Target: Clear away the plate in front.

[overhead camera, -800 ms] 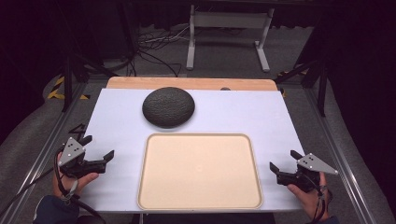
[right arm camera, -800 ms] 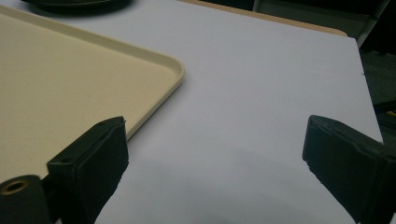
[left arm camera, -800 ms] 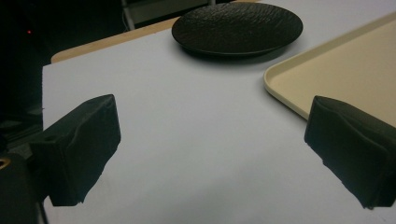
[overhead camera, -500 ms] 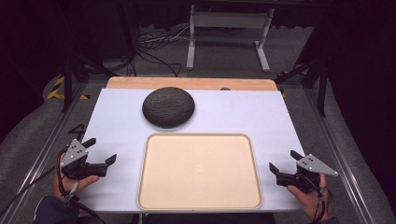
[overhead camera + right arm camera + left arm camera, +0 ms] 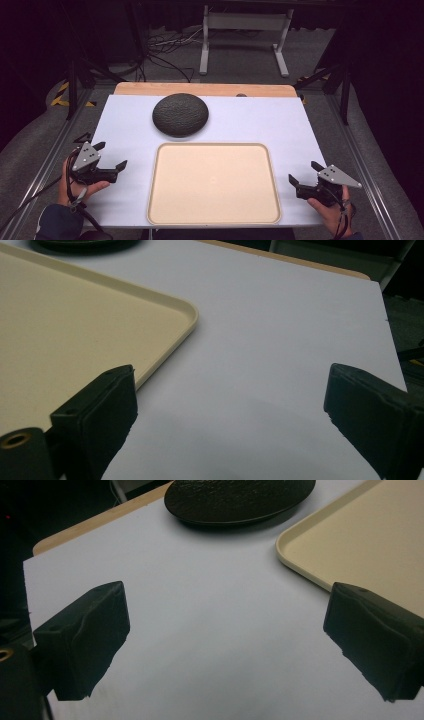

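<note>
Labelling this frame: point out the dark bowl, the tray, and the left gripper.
dark bowl (image 5: 180,114), high view, top of its dome
tray (image 5: 214,149), high view, far rim
left gripper (image 5: 111,156), high view, between its fingertips

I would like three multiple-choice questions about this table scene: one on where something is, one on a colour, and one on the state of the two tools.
1. Where does the dark round object lie?
A. inside the tray
B. on the white sheet, beyond the tray's far left corner
C. between the jaws of the right tool

2. What colour is the tray?
A. beige
B. bright red
C. dark green

3. How do the left tool and right tool stand?
A. both shut on the tray's rim
B. left open, right shut
C. both open, holding nothing

Answers:
1 B: in the high view it rests on the white sheet, apart from the tray.
2 A: its whole surface is a pale cream beige.
3 C: each gripper view shows two jaws spread wide with bare sheet between them.
</note>
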Available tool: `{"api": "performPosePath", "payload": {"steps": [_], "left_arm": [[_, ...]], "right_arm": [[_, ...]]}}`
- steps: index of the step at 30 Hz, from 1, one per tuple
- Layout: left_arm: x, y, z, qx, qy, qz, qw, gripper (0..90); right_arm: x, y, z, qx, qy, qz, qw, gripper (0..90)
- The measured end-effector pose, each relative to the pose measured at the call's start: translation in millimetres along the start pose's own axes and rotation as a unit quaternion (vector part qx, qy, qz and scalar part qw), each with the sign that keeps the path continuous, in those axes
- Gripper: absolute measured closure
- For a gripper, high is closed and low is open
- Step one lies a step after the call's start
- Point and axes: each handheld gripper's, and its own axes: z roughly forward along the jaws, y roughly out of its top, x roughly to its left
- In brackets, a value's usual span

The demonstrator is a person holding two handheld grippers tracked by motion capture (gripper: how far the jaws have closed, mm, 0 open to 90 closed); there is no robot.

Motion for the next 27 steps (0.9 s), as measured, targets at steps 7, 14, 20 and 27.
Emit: {"api": "performPosePath", "payload": {"steps": [7,14,20,27], "left_arm": [[-3.3,8.2,6.3,0.015,0.002,0.027,0.9995,4.9],[-1.4,19.6,16.3,0.021,0.0,0.046,0.9987,4.7],[-0.9,31.7,30.4,0.037,0.006,0.067,0.997,5.1],[1.1,43.6,53.1,0.062,-0.007,0.088,0.9942,6.4]], "right_arm": [[1.1,-0.4,1.5,0.004,0.0,-0.003,1.0,7.5],[1.5,-0.6,2.1,0.005,0.0,-0.003,1.0,7.5],[2.3,-0.7,2.4,0.007,0.001,-0.005,1.0,7.5],[1.7,-1.1,2.3,0.007,0.0,-0.004,1.0,7.5]]}}
